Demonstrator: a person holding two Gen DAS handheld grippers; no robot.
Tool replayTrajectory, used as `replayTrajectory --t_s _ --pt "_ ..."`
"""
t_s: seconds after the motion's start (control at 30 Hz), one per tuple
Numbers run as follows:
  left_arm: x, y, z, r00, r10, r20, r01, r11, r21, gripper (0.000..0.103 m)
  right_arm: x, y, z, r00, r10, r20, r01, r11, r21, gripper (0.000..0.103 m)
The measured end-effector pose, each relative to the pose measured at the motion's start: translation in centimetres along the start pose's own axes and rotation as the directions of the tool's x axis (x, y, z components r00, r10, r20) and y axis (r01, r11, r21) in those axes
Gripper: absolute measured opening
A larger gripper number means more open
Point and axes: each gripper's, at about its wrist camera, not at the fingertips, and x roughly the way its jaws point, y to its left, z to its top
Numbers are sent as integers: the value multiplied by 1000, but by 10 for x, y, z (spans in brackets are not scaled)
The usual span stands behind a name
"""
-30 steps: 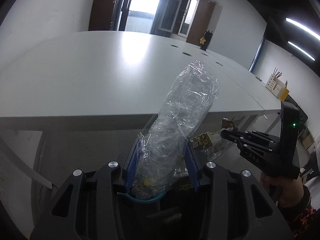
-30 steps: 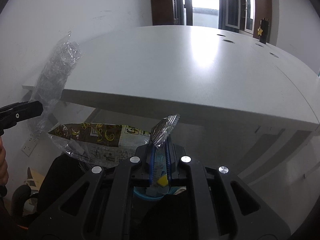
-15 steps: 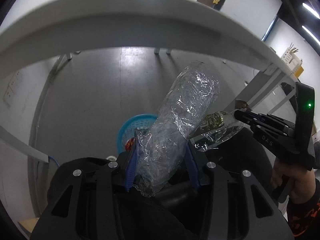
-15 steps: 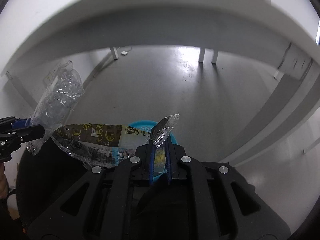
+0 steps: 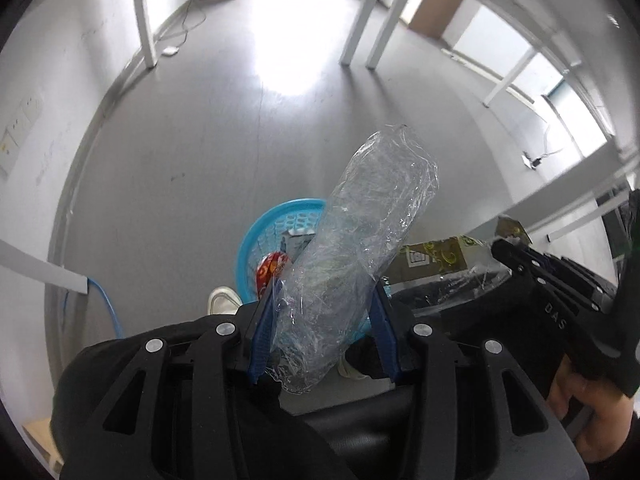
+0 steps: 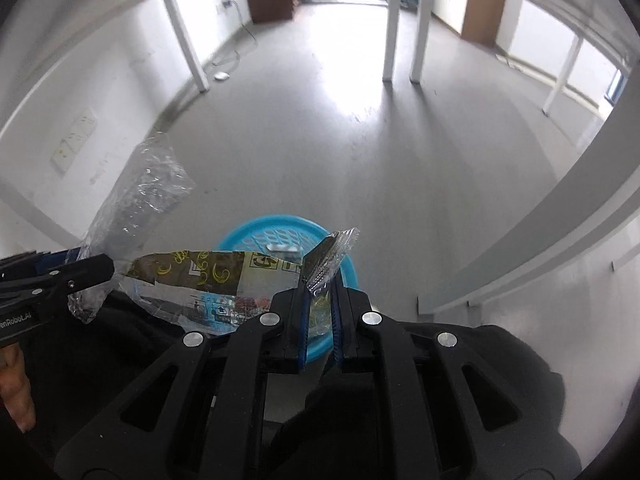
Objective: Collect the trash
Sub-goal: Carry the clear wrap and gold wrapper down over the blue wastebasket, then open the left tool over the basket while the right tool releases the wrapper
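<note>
Left gripper [image 5: 324,316] clamps a crumpled clear bottle [image 5: 360,240]; right gripper [image 6: 320,312] pinches a snack wrapper [image 6: 208,276] by its sealed end.
Both tools point steeply down above a blue basket [image 6: 240,232] on the grey floor [image 6: 360,152]. The basket already contains trash, including a red item [image 5: 272,270]. A white shoe [image 5: 222,300] stands just beside its rim.

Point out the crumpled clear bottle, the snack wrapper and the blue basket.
crumpled clear bottle [image 5: 360,240], left wrist view, mid-body.
snack wrapper [image 6: 208,272], right wrist view, printed panel.
blue basket [image 6: 276,226], right wrist view, far rim.
</note>
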Motion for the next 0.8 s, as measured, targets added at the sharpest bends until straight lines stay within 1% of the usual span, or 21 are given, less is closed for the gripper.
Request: replayTrajectory --t_s 0.07,0.13,0.27,0.4,0.53,0.67,0.7,0.73,0.77,0.8 --pt "12 4 7 999 28 -17 -28 999 -28 43 16 0 10 999 -3 -35 4 1000 21 9" --pt "25 13 11 999 39 -37 -41 998 -55 43 32 4 16 998 -19 -59 20 1000 16 9" --pt "45 23 16 996 29 -86 -38 994 -105 43 67 13 28 993 -40 -112 39 999 -12 9" --pt "66 21 22 991 60 -120 -71 993 -95 43 96 18 33 987 -44 -157 41 999 -18 9" --pt "82 20 26 987 49 -155 -65 993 -100 43 123 17 34 978 -43 -206 44 999 0 9" --pt "91 19 29 987 49 -156 -65 993 -96 44 140 14 34 970 -41 -240 49 998 30 9" --pt "93 19 29 987 47 -154 -62 994 -93 46 143 13 32 969 -46 -245 54 998 29 9" --pt "93 17 30 989 30 -148 -44 995 -89 47 146 12 32 967 -46 -250 55 998 30 12" --pt "95 17 31 990 15 -141 -27 996 -86 53 148 12 31 966 -45 -256 55 998 33 13" --pt "94 16 32 992 2 -129 -13 997 -82 64 148 10 32 965 -40 -259 52 998 39 17"
